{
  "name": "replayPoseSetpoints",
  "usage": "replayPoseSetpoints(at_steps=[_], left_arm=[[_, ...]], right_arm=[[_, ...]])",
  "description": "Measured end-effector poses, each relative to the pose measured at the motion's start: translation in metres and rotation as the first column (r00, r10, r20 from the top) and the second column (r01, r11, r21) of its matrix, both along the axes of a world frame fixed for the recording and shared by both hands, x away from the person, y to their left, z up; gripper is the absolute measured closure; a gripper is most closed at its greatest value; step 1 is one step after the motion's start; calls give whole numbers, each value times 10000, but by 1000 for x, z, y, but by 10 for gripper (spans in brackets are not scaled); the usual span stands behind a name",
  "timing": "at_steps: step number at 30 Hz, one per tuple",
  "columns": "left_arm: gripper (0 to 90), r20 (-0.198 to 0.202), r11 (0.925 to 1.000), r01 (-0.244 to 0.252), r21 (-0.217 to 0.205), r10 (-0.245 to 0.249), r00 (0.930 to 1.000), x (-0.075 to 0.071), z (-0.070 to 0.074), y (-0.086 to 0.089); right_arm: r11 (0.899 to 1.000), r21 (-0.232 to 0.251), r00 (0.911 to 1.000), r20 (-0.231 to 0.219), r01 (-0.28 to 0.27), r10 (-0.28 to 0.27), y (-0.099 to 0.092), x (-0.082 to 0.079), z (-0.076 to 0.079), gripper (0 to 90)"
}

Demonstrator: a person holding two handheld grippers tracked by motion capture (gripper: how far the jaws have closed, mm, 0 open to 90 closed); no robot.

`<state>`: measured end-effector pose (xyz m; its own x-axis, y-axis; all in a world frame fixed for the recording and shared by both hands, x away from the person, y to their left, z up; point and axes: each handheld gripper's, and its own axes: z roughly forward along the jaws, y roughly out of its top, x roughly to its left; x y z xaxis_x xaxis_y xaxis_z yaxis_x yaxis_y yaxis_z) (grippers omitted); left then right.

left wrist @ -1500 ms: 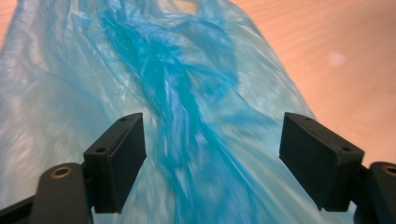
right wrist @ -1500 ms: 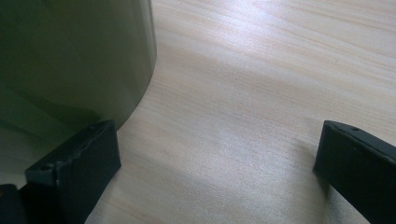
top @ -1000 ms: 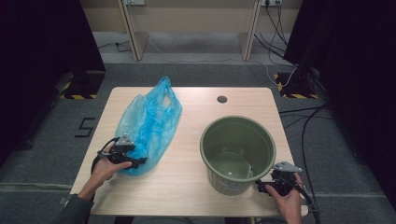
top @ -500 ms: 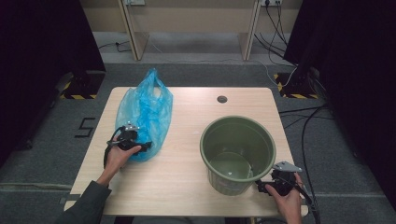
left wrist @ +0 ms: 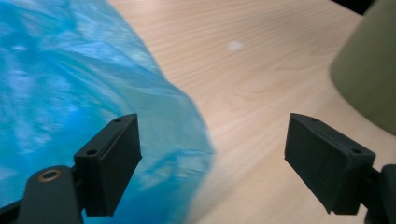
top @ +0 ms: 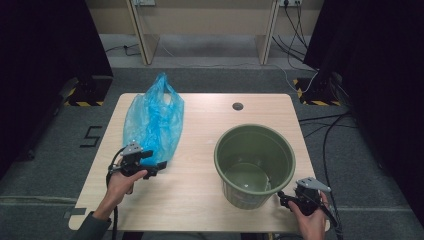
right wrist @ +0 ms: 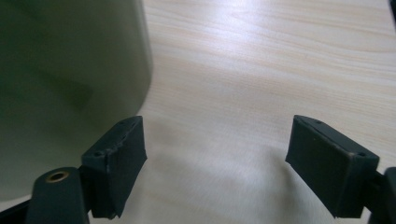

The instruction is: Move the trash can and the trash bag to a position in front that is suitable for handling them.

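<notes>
Left claw [top: 161,166] released, jaws wide apart; crumpled translucent blue plastic bag [top: 152,120] lies on the pale wooden bench [top: 200,150], its edge between the jaws, unpinched; right claw [top: 281,197] just been closing, nothing between its jaws, beside round olive-green plastic bucket [top: 254,165].

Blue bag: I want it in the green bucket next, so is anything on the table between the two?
Nothing visible: bare wooden table separates the blue bag from the green bucket. The small dark hole lies farther back.
</notes>
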<state>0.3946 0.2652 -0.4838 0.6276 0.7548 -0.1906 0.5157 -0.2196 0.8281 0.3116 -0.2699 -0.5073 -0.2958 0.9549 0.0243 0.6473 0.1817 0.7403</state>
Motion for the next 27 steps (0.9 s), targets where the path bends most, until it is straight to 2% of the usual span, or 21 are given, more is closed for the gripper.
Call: replayPoseSetpoints(at_steps=[1, 3, 6, 9, 11, 12, 15, 16, 20, 21, 23, 27], left_arm=[[179, 0, 10000, 0, 0, 0, 10000, 0, 0, 0], [179, -75, 9991, 383, 165, -382, 9992, -3, -2, -8], [179, -114, 9980, 568, 283, -565, 9983, -1, -6, -21], [179, -133, 9970, 699, 321, -695, 9975, 0, -7, -28], [179, -168, 9957, 870, 307, -865, 9961, -1, -7, -34], [179, -185, 9934, 1093, 344, -1087, 9939, -2, -7, -42], [179, -172, 9917, 1219, 397, -1213, 9925, -3, -7, -47], [179, -141, 9901, 1332, 453, -1327, 9911, -6, -6, -51], [179, 68, 9891, 1351, 579, -1358, 9907, -13, -1, -51], [179, 193, 9884, 1242, 873, -1263, 9918, -15, 2, -47], [179, 273, 9874, 1034, 1196, -1074, 9938, -15, 0, -42], [199, -116, 9873, 685, 1430, -675, 9977, -8, -9, -28]], right_arm=[[10000, 0, 10000, 0, 0, 0, 0, 0, 0, 188], [10000, 59, 10000, 42, -26, 26, 4, -8, 6, 178], [9997, 137, 9991, 362, -205, 200, 12, -15, 13, 191], [9997, -145, 9989, 433, -182, 188, 17, -14, 16, 206], [9999, -116, 9993, 370, -19, 24, 20, -13, 16, 212], [9999, -105, 9991, 410, -45, 49, 25, -11, 16, 218], [9999, -127, 9989, 471, -11, 17, 32, -8, 16, 219], [9996, -263, 9984, 544, -113, 127, 41, -2, 16, 219], [9979, -529, 9976, 553, -378, 407, 54, 6, 17, 219], [9969, -569, 9969, 532, -546, 576, 60, 12, 18, 219], [9965, -567, 9967, 493, -621, 649, 64, 16, 18, 219], [9967, -564, 9969, 490, -590, 618, 70, 21, 18, 219]])
